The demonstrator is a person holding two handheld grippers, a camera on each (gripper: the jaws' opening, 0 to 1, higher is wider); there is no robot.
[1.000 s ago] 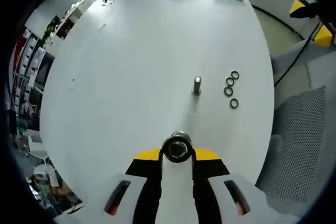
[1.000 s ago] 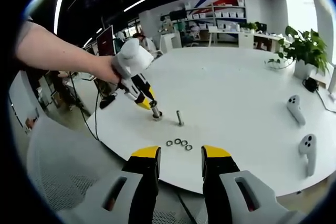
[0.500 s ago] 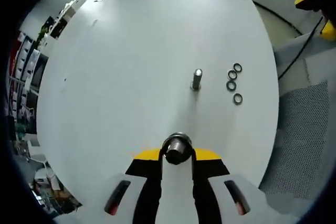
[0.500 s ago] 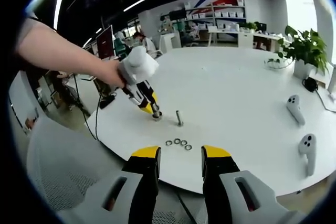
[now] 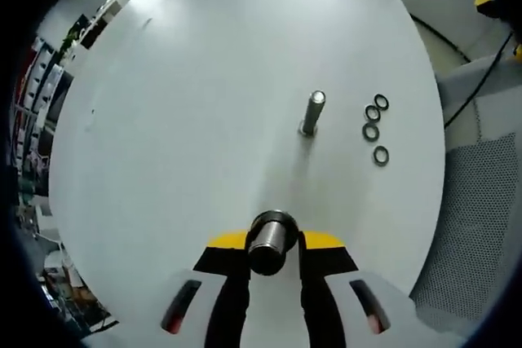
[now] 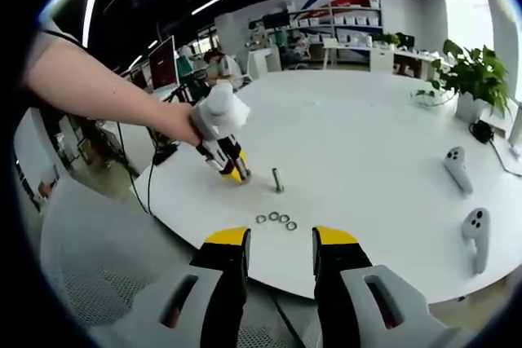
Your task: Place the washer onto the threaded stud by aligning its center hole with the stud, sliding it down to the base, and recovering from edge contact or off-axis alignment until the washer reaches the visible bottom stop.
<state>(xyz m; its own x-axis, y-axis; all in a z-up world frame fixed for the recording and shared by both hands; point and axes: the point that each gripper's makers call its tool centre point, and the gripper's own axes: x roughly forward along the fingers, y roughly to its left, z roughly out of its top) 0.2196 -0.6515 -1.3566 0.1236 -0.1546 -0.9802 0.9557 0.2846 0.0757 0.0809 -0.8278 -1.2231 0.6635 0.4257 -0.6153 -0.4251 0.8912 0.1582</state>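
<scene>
Down on the round white table (image 5: pixel 188 120), the left gripper (image 5: pixel 273 252) has its yellow-tipped jaws clamped on a short grey metal cylinder (image 5: pixel 271 240) standing on the tabletop. Ahead of it the upright threaded steel stud (image 5: pixel 311 112) stands bare, with three dark ring washers (image 5: pixel 375 129) lying loose just beside it. The right gripper (image 6: pixel 280 244) hangs off the table edge, jaws apart and holding nothing, near the washers (image 6: pixel 276 219), with two white hand controllers (image 6: pixel 466 205) further along.
</scene>
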